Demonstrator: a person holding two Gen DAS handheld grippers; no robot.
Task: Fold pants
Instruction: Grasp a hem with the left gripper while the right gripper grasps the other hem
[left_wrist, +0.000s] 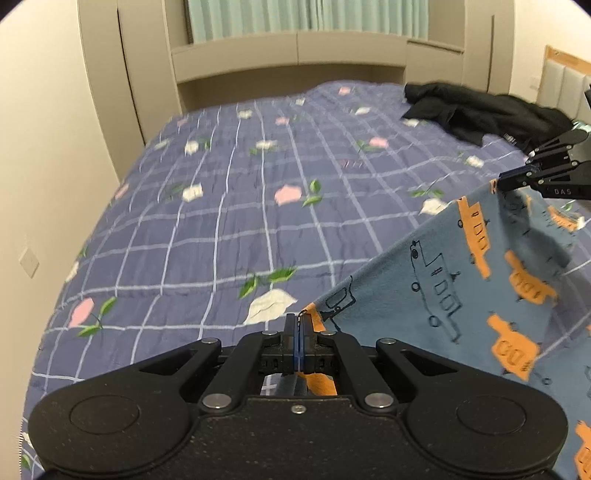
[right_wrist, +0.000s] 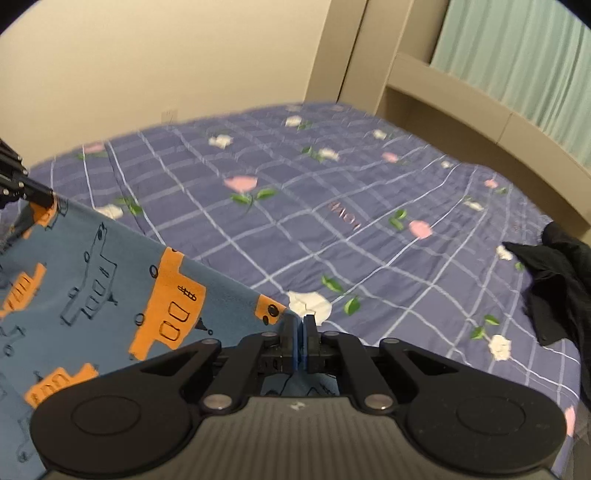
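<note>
Two hand-held grippers are pinching a pair of blue pants (left_wrist: 436, 280) printed with orange and outlined trucks, holding one straight edge of the fabric taut between them above a bed. The left gripper (left_wrist: 298, 332) is clamped on one corner of that edge, its jaws together on the cloth, while the right gripper (right_wrist: 300, 332) is gripping the opposite corner in the same way, jaws closed on the fabric; in the left wrist view the right gripper is showing at the far right edge of the frame, biting the raised corner. The rest of the pants is hanging down from the held edge towards the lower corners of both views. Beyond the pants, a purple checked bedspread (left_wrist: 229, 206) with pink and white flowers and green leaves is covering the bed. Farther back, a dark, crumpled garment (left_wrist: 480, 110) is lying on the bedspread, well apart from the pants. Behind the bed, a beige headboard shelf (left_wrist: 295, 55) is running beneath pale green curtains (left_wrist: 306, 14).
</note>
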